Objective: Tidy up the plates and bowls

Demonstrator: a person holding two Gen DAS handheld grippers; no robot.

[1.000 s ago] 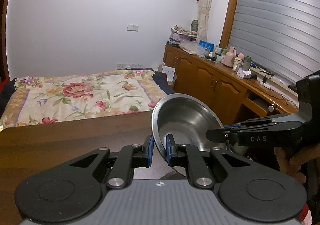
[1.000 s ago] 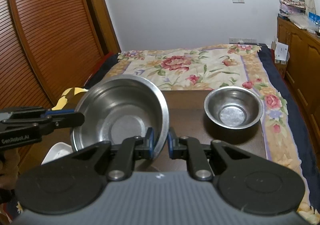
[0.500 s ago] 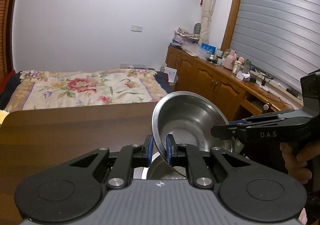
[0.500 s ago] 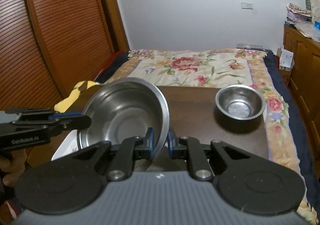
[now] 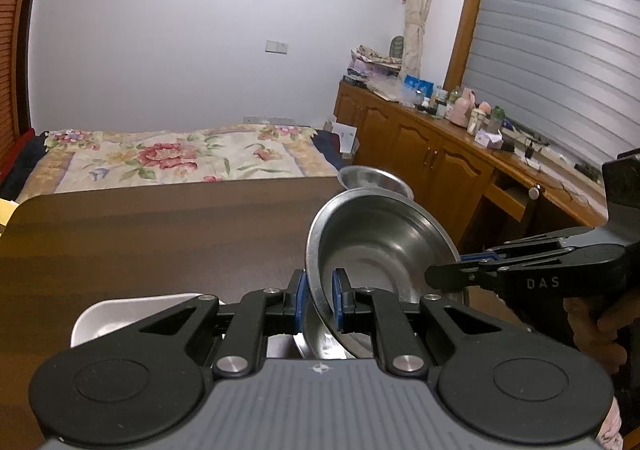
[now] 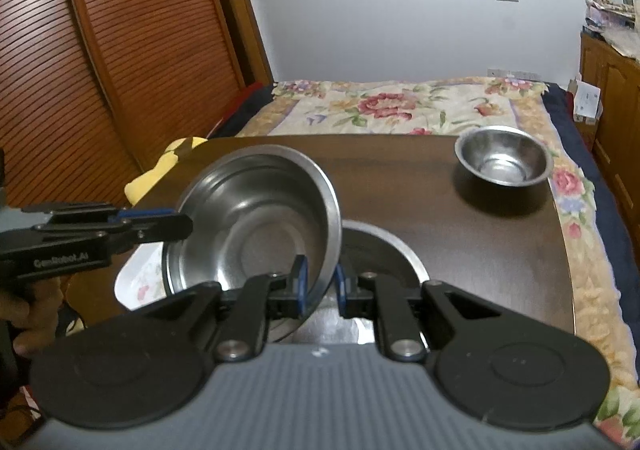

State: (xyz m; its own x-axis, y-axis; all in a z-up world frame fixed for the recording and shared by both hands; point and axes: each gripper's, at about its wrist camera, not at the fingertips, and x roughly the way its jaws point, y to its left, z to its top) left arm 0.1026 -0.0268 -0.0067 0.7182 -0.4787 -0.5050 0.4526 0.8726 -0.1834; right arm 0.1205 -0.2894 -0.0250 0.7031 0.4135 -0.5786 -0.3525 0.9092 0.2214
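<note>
Both tongs, left tongs [image 5: 319, 300] and right tongs [image 6: 319, 286], pinch the big steel bowl [image 6: 256, 217] by its rim. It hangs over a bigger bowl [image 6: 384, 254] on the desk [image 6: 460, 234]. Next, I think, lower it in gently.

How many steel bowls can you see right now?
3. A big bowl is held between both grippers, a wide bowl sits on the table under it, and a small bowl stands at the far right corner. Others may be hidden.
</note>
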